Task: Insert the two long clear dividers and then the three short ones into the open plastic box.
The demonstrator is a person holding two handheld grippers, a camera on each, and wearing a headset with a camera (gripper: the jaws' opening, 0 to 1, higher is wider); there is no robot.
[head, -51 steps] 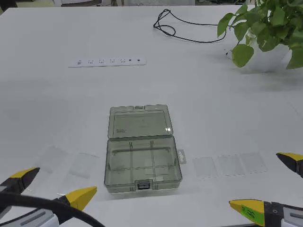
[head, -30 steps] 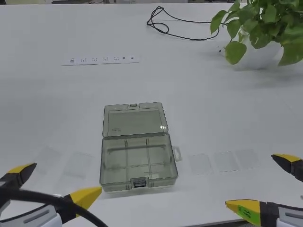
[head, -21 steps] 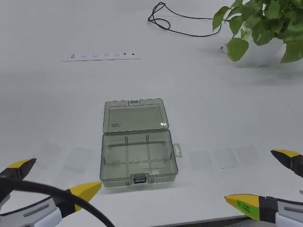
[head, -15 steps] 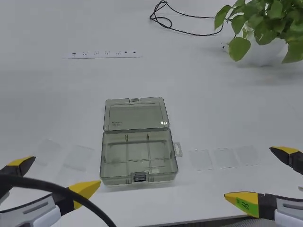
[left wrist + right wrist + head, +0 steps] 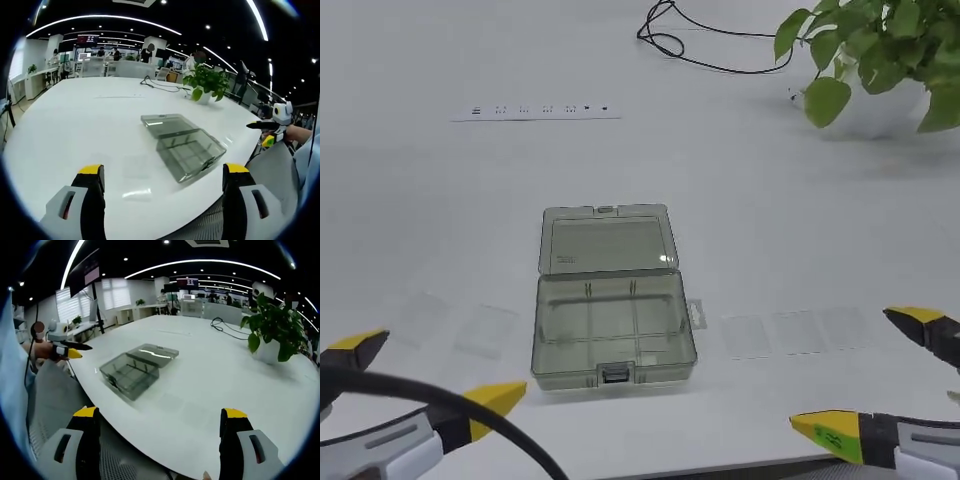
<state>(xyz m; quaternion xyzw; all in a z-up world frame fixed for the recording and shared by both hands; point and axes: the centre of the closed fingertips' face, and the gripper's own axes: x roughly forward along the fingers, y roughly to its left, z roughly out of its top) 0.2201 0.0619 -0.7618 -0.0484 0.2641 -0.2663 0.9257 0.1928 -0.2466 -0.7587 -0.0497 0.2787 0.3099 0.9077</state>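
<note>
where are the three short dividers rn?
Head view: short dividers lie flat in a row just right of the open box, ahead of the right gripper.

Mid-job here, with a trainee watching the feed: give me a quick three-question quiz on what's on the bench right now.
1. True or false: the left gripper and the right gripper are both open and empty.
2. Relative to the plastic box, the row of three clear dividers lies: A) inside it; B) on the table, to its right in the head view; C) on its lid.
3. Count the left-side dividers, lying flat across the box from that row.
Key: 1 true; 2 B; 3 two.
</note>
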